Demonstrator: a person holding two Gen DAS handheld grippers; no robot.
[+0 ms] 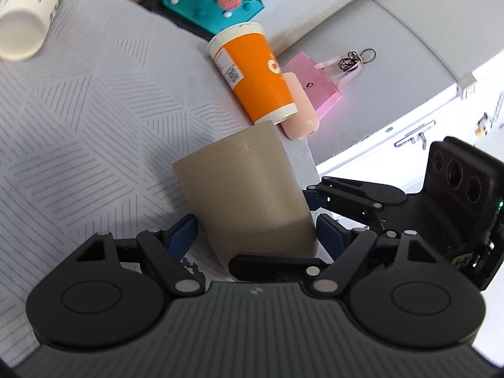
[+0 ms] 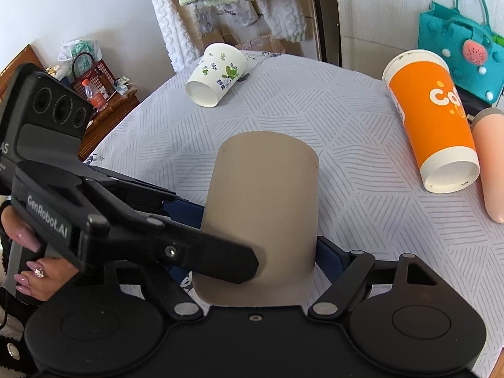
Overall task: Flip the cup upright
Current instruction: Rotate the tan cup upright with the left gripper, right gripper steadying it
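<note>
The tan cup (image 2: 261,217) sits between the blue pads of the right claw (image 2: 256,258). The left claw (image 2: 201,239) pinches its side, though one finger looks hidden behind it. An orange cup (image 2: 433,119) lies on the worktop (image 2: 362,195).

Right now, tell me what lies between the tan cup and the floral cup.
Only bare patterned tablecloth lies between the tan cup and the floral cup, which is on its side. The right wrist view shows it.

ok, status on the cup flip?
Both hand-held grippers shut on plain beige cup, base up. Orange paper cup lying nearby, clear.

"GenRobot.AI" on left claw (image 2: 176,236), "co" on orange cup (image 2: 433,119)
</note>
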